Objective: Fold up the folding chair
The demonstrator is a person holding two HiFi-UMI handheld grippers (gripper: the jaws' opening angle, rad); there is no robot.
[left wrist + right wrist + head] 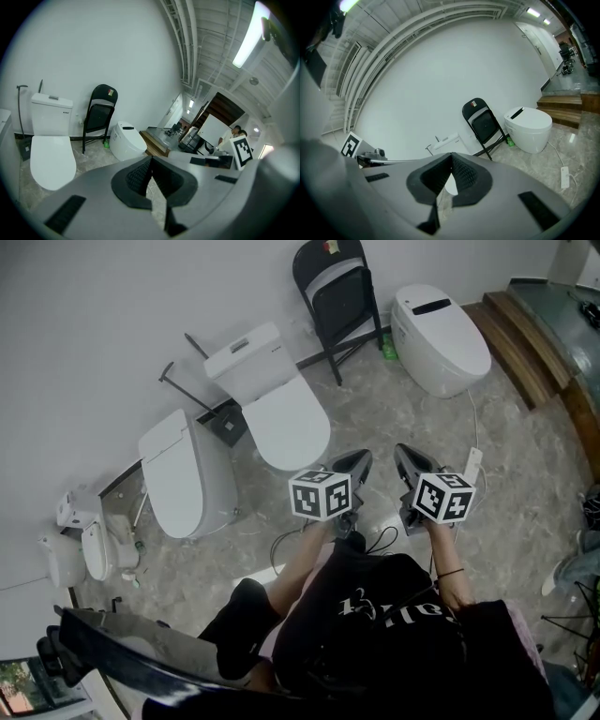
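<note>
A black folding chair [338, 298] stands against the white wall at the back, between two toilets. Its seat looks tipped up close to the backrest. It also shows far off in the left gripper view [99, 117] and the right gripper view [483, 124]. My left gripper [362, 461] and right gripper [403, 455] are held side by side in front of the person's body, well short of the chair. Both point toward it. The left gripper's [151, 161] pads meet with nothing between them, and the right gripper's [451, 157] do the same.
A white toilet [272, 399] and another [183, 470] stand left of the chair, a rounded smart toilet [441, 338] to its right. Wooden steps [525, 343] run along the right. A power strip [472, 465] with its cord lies on the marble floor. A green bottle [388, 348] stands by the chair's feet.
</note>
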